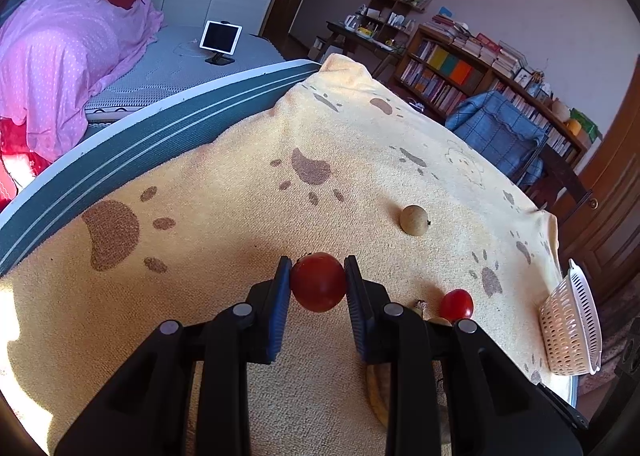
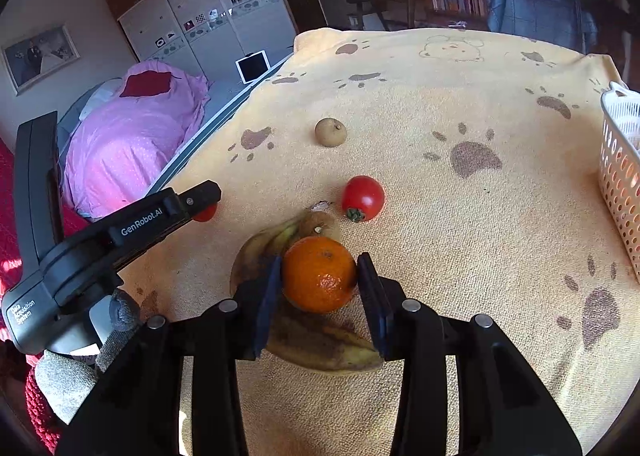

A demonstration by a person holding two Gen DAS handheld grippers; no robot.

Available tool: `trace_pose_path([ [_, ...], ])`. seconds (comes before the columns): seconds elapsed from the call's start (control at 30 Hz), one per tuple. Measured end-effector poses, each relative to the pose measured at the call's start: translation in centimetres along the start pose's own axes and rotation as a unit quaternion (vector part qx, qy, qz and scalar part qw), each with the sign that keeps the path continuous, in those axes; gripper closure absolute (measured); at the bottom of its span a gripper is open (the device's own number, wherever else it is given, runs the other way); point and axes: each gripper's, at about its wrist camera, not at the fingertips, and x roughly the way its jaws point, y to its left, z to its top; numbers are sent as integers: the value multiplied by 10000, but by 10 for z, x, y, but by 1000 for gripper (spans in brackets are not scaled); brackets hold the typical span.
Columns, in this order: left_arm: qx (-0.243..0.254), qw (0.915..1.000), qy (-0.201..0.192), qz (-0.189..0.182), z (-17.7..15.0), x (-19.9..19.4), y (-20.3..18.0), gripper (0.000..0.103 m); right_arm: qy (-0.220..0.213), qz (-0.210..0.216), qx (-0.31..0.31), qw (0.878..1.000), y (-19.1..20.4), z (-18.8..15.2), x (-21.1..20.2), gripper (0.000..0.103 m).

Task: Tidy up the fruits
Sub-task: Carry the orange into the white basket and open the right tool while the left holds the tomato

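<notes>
In the left wrist view my left gripper [image 1: 318, 268] is shut on a red tomato [image 1: 318, 284], held just above the yellow paw-print blanket [image 1: 240, 216]. The right wrist view shows my right gripper [image 2: 318, 262] with both pads against an orange [image 2: 319, 274], which rests on a browned banana [image 2: 320, 344]. A brownish fruit [image 2: 320, 222] lies just behind the orange. A second tomato [image 2: 363, 198] lies beyond it, and a round tan fruit [image 2: 330, 132] lies farther back. The left gripper [image 2: 204, 196] shows at the left with its tomato [image 2: 206, 212] peeking out.
A white perforated basket [image 2: 620, 160] stands at the blanket's right edge, also seen as the basket [image 1: 568, 320] in the left wrist view. A gloved hand [image 2: 72, 368] holds the left tool. A bed with a pink cover [image 1: 72, 56] lies to the left, bookshelves behind.
</notes>
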Motion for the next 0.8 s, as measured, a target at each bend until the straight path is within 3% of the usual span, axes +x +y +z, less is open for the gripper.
trace_pose_path([
  [0.3,180,9997,-39,-178,-2,-3,-8,76,-335,-465,190,9982,-26,0,-20,63],
  [0.47,426,9975,-205,-520,-4,-13,-20,76,-571,-638,267,9960,-39,3,-38,63],
  [0.8,793,9933,-284,-794,-9,-19,-38,76,-1187,-1238,505,9839,-78,12,-88,63],
])
